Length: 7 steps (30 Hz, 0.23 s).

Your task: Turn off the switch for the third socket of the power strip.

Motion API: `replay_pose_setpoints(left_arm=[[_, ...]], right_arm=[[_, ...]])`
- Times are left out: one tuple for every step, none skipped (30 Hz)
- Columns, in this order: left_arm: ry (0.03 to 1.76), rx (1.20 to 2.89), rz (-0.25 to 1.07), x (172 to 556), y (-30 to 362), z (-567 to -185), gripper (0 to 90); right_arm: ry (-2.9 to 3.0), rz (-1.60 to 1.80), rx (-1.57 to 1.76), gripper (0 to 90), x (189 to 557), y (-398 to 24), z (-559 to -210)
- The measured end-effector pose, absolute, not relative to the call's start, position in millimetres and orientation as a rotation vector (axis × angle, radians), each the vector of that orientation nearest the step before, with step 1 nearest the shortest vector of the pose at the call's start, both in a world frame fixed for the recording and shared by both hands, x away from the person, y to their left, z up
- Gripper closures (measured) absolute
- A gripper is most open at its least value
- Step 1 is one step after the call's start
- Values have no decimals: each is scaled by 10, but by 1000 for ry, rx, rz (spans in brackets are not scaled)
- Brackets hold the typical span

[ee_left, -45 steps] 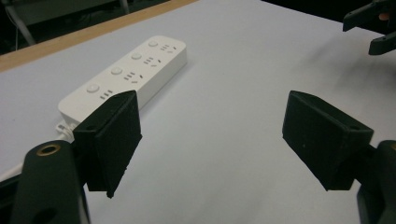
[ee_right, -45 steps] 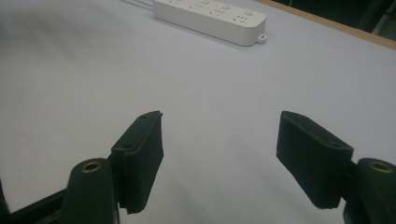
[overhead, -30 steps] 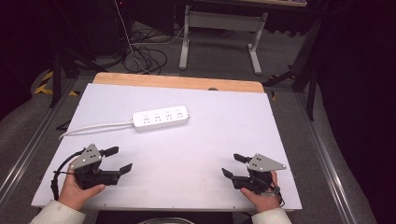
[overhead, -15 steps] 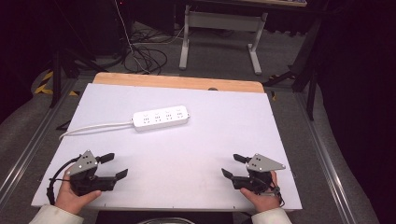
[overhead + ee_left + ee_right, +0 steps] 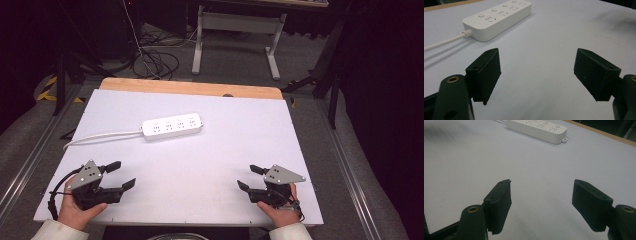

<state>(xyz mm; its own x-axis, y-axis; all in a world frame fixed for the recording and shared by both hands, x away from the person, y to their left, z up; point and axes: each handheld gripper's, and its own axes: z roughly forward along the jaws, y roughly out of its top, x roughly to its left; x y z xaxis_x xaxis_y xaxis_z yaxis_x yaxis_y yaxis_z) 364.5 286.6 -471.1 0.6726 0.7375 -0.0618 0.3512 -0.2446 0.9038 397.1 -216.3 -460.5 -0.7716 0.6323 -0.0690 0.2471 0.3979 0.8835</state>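
power strip (image 5: pixel 172 126) lay crosswise on the table (image 5: pixel 215 155), cord (image 5: pixel 100 136) end leftward. left gripper (image 5: pixel 122 175) and right gripper (image 5: pixel 248 177) both released, empty.

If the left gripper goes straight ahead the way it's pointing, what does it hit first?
Probably nothing soon: bare table lies ahead of the left gripper. The power strip sits left of that line, though depth is hard to judge.

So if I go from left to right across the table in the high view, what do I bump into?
Left gripper → white cord → power strip → right gripper.
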Motion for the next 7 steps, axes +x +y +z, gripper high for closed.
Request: replay_pose_setpoints(left_arm=[[869,1853,466,3651,2879,-4705,219],[887,1843,461,3654,2883,-4707,217],[894,1844,455,3660,2893,-4708,216],[902,1838,457,3663,2898,-4713,214],[903,1834,462,3665,2902,-4713,214],[905,1828,461,3662,2900,-4714,213],[897,1834,467,3660,2902,-4711,212]], right_arm=[[2266,1329,757,321,3971,-2163,-4605],[2266,1329,756,322,3971,-2163,-4606],[2266,1333,755,324,3971,-2164,-4607],[2266,1333,754,324,3970,-2164,-4607],[2266,1333,753,324,3971,-2163,-4607],[2267,1329,752,324,3971,-2163,-4607],[2267,1330,752,324,3972,-2162,-4607]])
